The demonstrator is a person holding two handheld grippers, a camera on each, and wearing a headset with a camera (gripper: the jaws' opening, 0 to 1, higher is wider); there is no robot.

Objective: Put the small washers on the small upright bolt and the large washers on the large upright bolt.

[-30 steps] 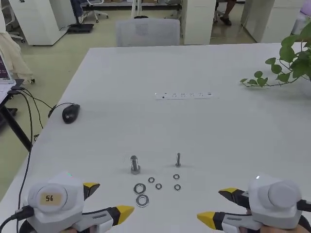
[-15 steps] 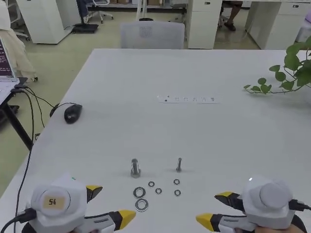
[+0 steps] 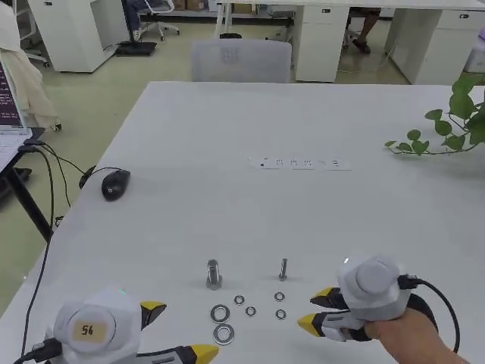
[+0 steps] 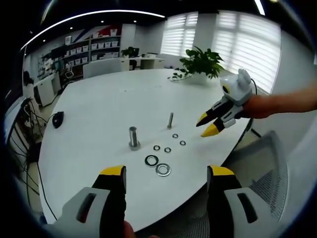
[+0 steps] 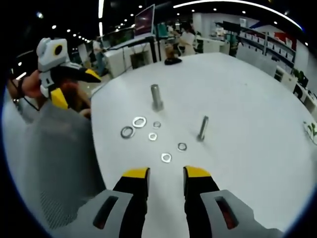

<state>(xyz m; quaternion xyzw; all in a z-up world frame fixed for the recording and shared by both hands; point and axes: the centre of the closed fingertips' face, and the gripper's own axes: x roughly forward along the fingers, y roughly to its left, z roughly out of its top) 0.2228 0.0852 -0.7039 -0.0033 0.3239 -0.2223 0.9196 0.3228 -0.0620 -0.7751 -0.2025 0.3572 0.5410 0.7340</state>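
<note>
A large upright bolt (image 3: 214, 274) and a thinner small upright bolt (image 3: 283, 268) stand on the white table (image 3: 250, 205). In front of them lie two large washers (image 3: 221, 322) and several small washers (image 3: 261, 305). My right gripper (image 3: 314, 311) hovers just right of the small washers, open with a narrow gap and nothing in it. In its own view the right gripper (image 5: 166, 172) points at the nearest small washer (image 5: 166, 157). My left gripper (image 3: 178, 330) is wide open at the near table edge, left of the large washers (image 4: 157, 164). The left gripper (image 4: 167, 171) holds nothing.
A black mouse (image 3: 115, 183) with its cable lies at the table's left side. A white power strip (image 3: 299, 163) sits mid-table and a plant (image 3: 455, 121) at the right edge. A grey chair (image 3: 241, 61) stands behind the far edge.
My right gripper has moved left and forward, close to the small washers, and its jaws stand closer together. The left gripper has hardly moved. The head camera has tilted.
</note>
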